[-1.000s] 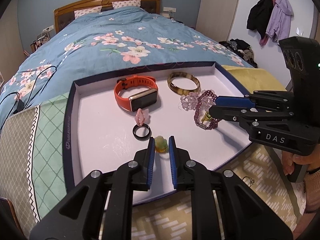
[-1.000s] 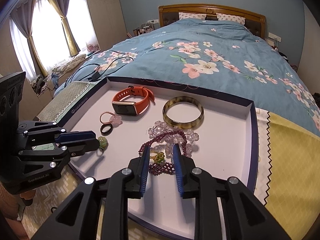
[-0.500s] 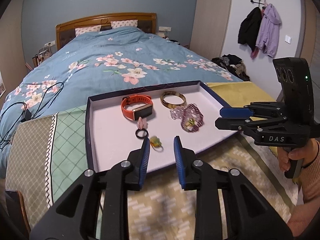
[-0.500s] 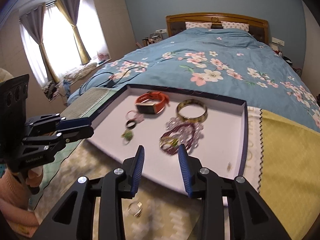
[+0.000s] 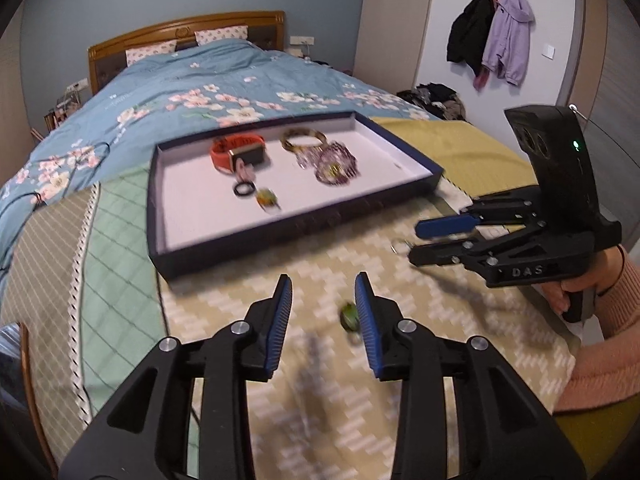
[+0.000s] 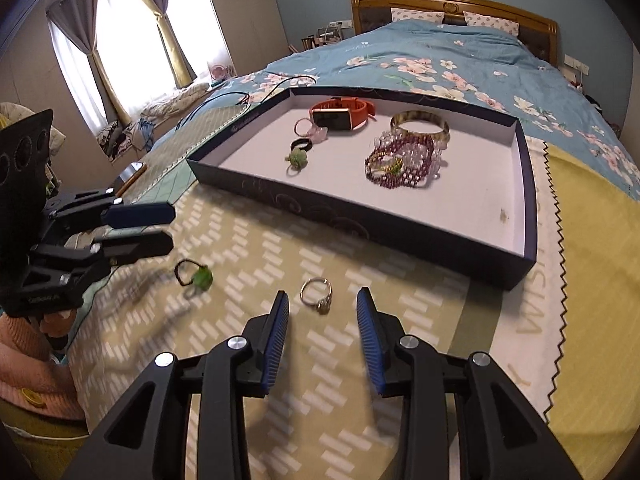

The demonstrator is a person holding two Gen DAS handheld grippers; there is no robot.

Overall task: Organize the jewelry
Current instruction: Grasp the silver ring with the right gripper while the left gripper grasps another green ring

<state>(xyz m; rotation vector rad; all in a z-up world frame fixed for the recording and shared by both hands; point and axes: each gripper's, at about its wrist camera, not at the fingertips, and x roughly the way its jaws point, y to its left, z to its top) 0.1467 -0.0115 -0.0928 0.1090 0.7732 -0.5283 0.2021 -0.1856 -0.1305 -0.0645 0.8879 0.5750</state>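
Note:
A dark blue tray (image 6: 352,220) with a white floor holds an orange watch (image 6: 340,116), a bangle (image 6: 420,126), purple bead bracelets (image 6: 404,160), a pink ring, a black ring (image 6: 302,145) and a green ring (image 6: 297,159). On the patterned mat in front lie a silver ring (image 6: 318,298) and a second green ring (image 6: 198,276). My right gripper (image 6: 322,300) hangs open over the silver ring, which shows between its fingers. My left gripper (image 5: 324,292) is opening; the green ring (image 5: 349,316) lies on the mat beside its right finger, untouched.
The tray (image 5: 280,236) and mat rest on a bed with a blue floral cover (image 5: 224,92). A yellow cloth (image 6: 592,280) lies to the right of the tray. A phone (image 6: 132,170) and cables sit left of it. Coats hang on the far wall.
Both grippers let go of the jewelry in the tray and drew back over its front rim to the mat. Both pairs of jaws stand wider than before.

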